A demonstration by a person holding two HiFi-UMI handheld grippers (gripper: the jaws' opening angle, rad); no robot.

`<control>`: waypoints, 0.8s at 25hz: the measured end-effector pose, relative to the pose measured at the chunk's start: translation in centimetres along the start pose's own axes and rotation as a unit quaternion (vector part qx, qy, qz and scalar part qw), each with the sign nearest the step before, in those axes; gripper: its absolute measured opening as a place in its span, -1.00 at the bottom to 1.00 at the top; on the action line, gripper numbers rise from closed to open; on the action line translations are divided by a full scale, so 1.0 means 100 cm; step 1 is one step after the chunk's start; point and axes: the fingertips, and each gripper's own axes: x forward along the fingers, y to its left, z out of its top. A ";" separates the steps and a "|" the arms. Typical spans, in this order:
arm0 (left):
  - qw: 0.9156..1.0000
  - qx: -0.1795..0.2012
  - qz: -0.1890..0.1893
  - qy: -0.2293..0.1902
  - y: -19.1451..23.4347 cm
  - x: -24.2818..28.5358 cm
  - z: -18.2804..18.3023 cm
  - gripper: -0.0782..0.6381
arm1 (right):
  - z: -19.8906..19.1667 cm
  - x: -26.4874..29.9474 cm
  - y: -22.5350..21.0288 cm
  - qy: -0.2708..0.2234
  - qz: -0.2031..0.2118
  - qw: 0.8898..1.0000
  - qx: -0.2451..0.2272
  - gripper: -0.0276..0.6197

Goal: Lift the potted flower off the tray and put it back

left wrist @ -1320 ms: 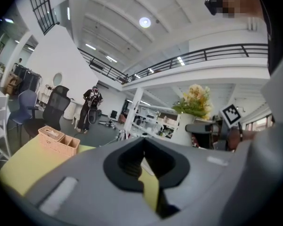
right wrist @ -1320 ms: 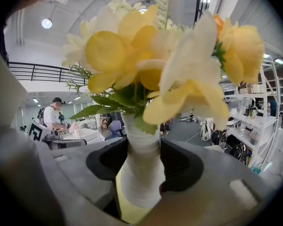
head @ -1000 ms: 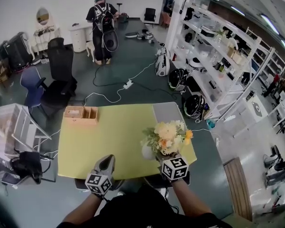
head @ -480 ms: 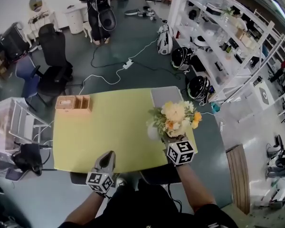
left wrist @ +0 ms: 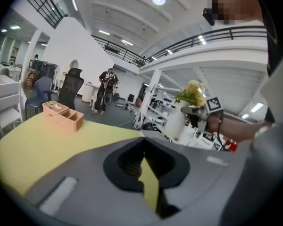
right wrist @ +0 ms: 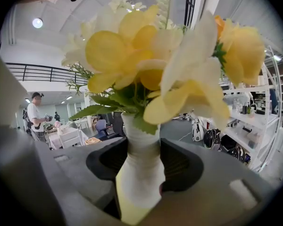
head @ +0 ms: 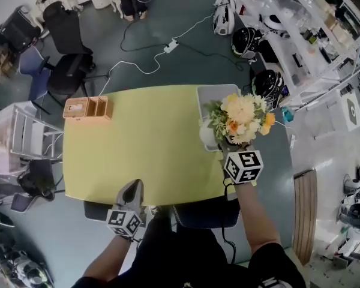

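The right gripper (head: 227, 150) has its jaws closed on the narrow neck of the white ceramic pot of the potted flower (head: 240, 120), which carries yellow, white and orange blooms. The flower is at the far right corner of the yellow-green desk (head: 144, 149), over the near part of the grey rectangular tray (head: 211, 93); I cannot tell if its base touches the tray. The left gripper (head: 132, 192) is at the near edge of the desk, its jaws pressed together and holding nothing. A light brown organiser box (head: 87, 108) stands at the far left corner.
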 end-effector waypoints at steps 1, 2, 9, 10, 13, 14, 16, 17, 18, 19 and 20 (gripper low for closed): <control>1.000 -0.004 0.006 0.002 0.001 0.005 -0.003 -0.76 | -0.004 0.008 -0.009 0.001 0.000 1.000 -0.001 -0.24; 1.000 -0.008 0.012 0.004 0.002 0.010 -0.005 -0.76 | -0.009 0.017 -0.018 0.000 0.000 1.000 -0.003 -0.24; 0.998 -0.015 0.038 0.041 0.007 0.038 -0.041 -0.76 | -0.050 0.080 -0.090 -0.001 -0.021 1.000 -0.013 -0.24; 0.998 -0.017 0.042 0.046 0.010 0.040 -0.047 -0.76 | -0.057 0.089 -0.099 0.001 -0.027 1.000 -0.015 -0.24; 0.996 -0.024 0.055 0.060 0.018 0.045 -0.062 -0.76 | -0.082 0.113 -0.124 0.013 -0.043 0.999 -0.016 -0.24; 0.996 -0.026 0.059 0.064 0.020 0.045 -0.067 -0.76 | -0.091 0.118 -0.131 0.018 -0.048 0.999 -0.015 -0.24; 0.995 -0.029 0.066 0.070 0.022 0.047 -0.074 -0.76 | -0.107 0.126 -0.144 0.028 -0.055 0.998 -0.013 -0.24; 0.995 -0.030 0.069 0.072 0.022 0.049 -0.077 -0.76 | -0.114 0.129 -0.150 0.031 -0.058 0.998 -0.013 -0.24; 0.994 -0.029 0.071 0.072 0.023 0.051 -0.078 -0.76 | -0.120 0.133 -0.156 0.034 -0.061 0.997 -0.013 -0.24; 0.994 -0.028 0.073 0.072 0.024 0.054 -0.080 -0.76 | -0.125 0.136 -0.161 0.037 -0.064 0.997 -0.013 -0.24; 0.994 -0.027 0.074 0.072 0.026 0.057 -0.081 -0.76 | -0.130 0.138 -0.165 0.038 -0.066 0.997 -0.013 -0.24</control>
